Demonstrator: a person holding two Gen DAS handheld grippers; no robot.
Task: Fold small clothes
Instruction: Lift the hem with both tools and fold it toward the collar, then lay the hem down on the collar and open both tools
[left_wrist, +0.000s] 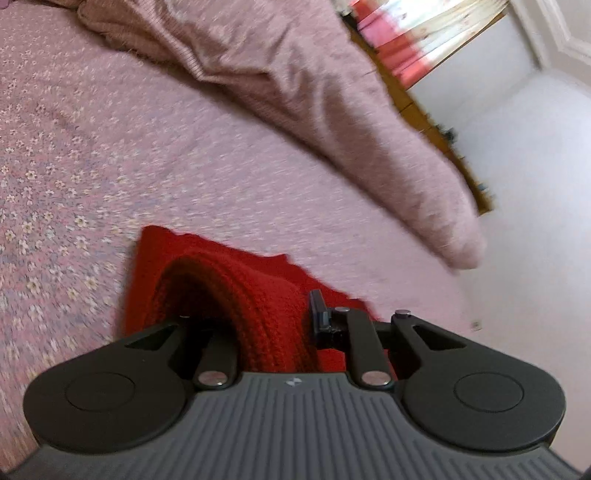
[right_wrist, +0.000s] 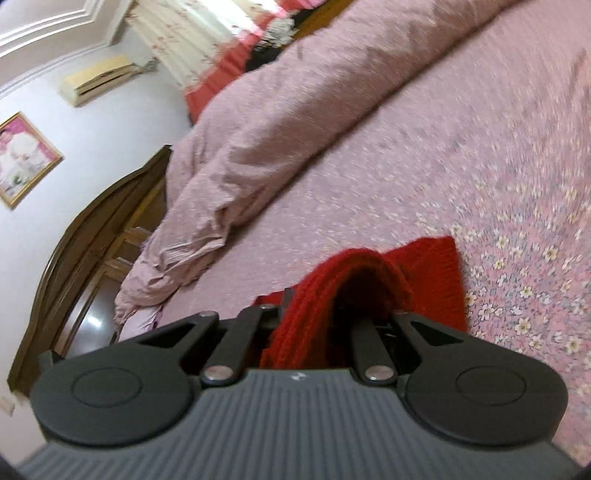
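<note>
The left gripper (left_wrist: 280, 321) has its fingers closed tight on a red knitted garment (left_wrist: 207, 280). The thick ribbed knit bunches up between the fingers and arches over them, hiding the left fingertip; only the right fingertip (left_wrist: 318, 314) shows, pressed against the fabric. Ahead of the fingers and to their left, the rest of the garment spreads flat on the bed (left_wrist: 110, 147), which has a pink flowered cover.

The right gripper (right_wrist: 332, 314) is likewise clamped on the same red knitted garment (right_wrist: 354, 273). A fold of the knit humps up directly between and over its fingers, so the fingertips are buried in it. Beyond the fingers and to their right, a flat ribbed edge of the garment lies on the flowered bed (right_wrist: 480, 166).

Farther ahead of both pairs of fingers, well apart from the garment, a rumpled pink duvet (right_wrist: 280, 122) is heaped along the bed. Both views are blurred.
</note>
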